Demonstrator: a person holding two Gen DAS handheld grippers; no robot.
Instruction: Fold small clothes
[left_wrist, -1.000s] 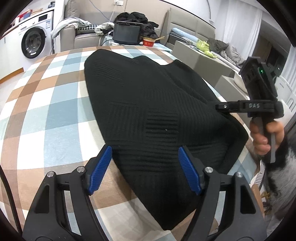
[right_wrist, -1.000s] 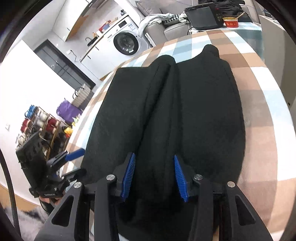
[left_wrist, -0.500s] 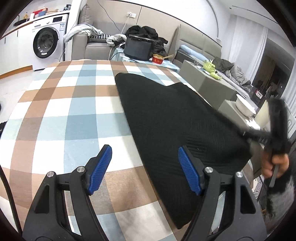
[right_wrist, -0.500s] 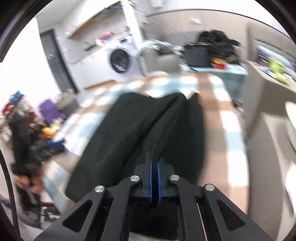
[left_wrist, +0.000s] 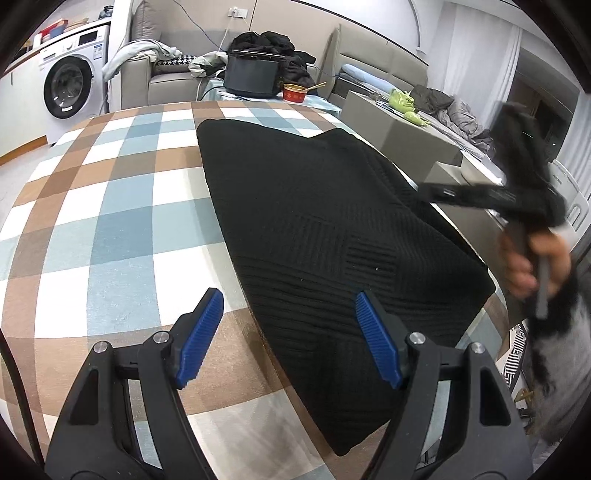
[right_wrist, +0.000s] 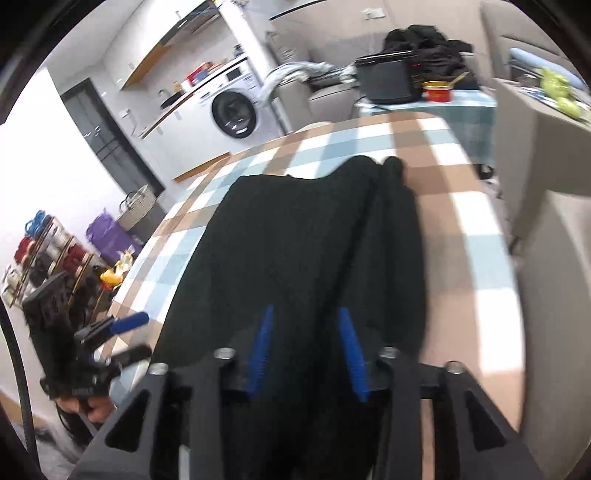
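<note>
A black knitted garment (left_wrist: 332, 229) lies flat along the checked tablecloth (left_wrist: 110, 206), folded lengthwise with a ridge down its middle (right_wrist: 369, 236). My left gripper (left_wrist: 288, 332) is open just above the cloth. Its left finger is over bare tablecloth and its right finger over the garment's near left edge, with nothing gripped. My right gripper (right_wrist: 306, 350) hovers over the garment's near end with its jaws opening. The fabric lies below the blue pads (right_wrist: 260, 350), not pinched. A hand (left_wrist: 524, 266) holds the right gripper at the table's right side.
A black cooker (left_wrist: 251, 74) and a red bowl (left_wrist: 294, 92) stand on a side table beyond the far edge. A washing machine (left_wrist: 70, 88) is at the far left, a grey block (left_wrist: 399, 133) at the right. Shelves (right_wrist: 44, 251) stand by the left side.
The right gripper, shut on the garment's middle fold half a second ago, now has its pads apart and has risen. The left gripper swung left off the garment, then partly back.
</note>
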